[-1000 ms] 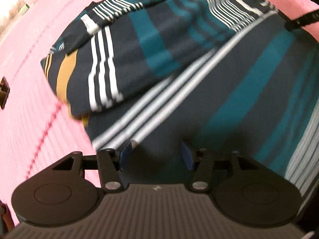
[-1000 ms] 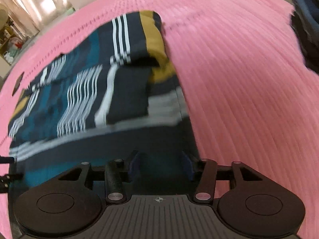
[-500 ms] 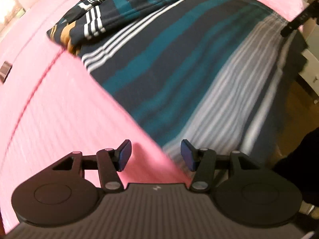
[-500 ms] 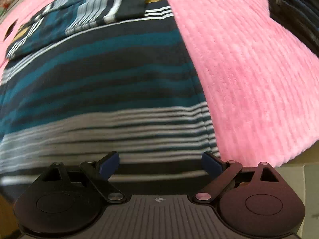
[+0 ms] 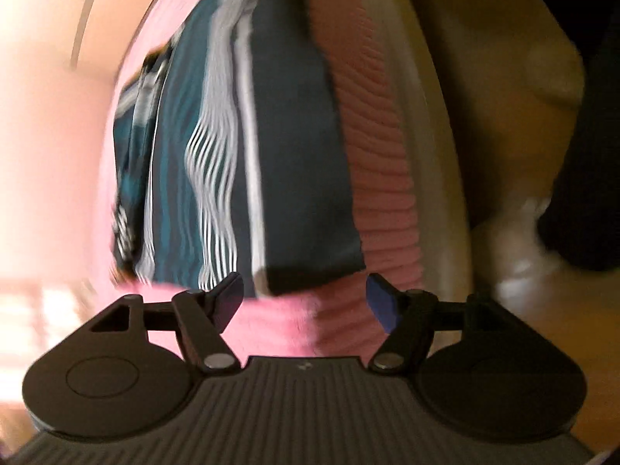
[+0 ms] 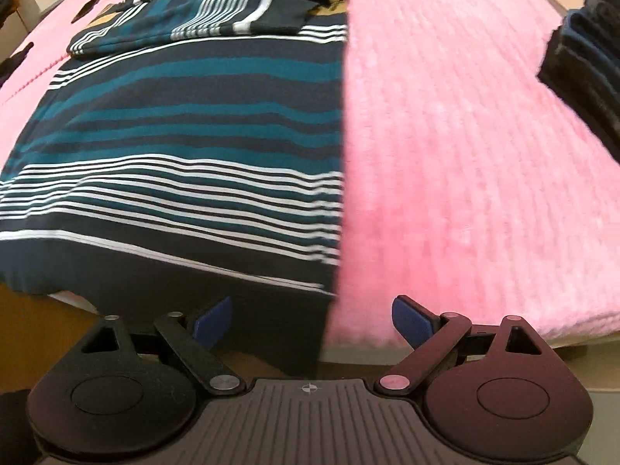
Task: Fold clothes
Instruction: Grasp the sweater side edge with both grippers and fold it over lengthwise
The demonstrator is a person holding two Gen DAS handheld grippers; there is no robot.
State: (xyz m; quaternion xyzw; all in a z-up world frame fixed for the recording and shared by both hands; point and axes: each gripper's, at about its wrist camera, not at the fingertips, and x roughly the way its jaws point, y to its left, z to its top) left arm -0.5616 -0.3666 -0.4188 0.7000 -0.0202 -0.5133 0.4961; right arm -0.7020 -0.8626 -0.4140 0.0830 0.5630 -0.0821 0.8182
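Observation:
A striped garment (image 6: pixel 186 147) in navy, teal and white, with mustard patches at its far end, lies flat on the pink bedspread (image 6: pixel 465 155). Its sleeves are folded across the far part, and its near hem hangs over the bed's front edge. My right gripper (image 6: pixel 312 321) is open, just off that edge at the hem's right corner, holding nothing. In the blurred, rotated left wrist view, the same garment (image 5: pixel 248 147) runs away from my left gripper (image 5: pixel 304 296), which is open and empty just short of the garment's near corner.
A stack of dark blue folded clothes (image 6: pixel 581 62) sits at the right on the bedspread. Small dark objects (image 6: pixel 87 9) lie at the far left. Wooden floor (image 5: pixel 523 155) and a dark shape (image 5: pixel 589 155) show beyond the bed's edge in the left wrist view.
Both grippers let go of the garment and drew back toward the bed's edge. The garment now lies spread flat. The left gripper has swung sideways, rotating its view.

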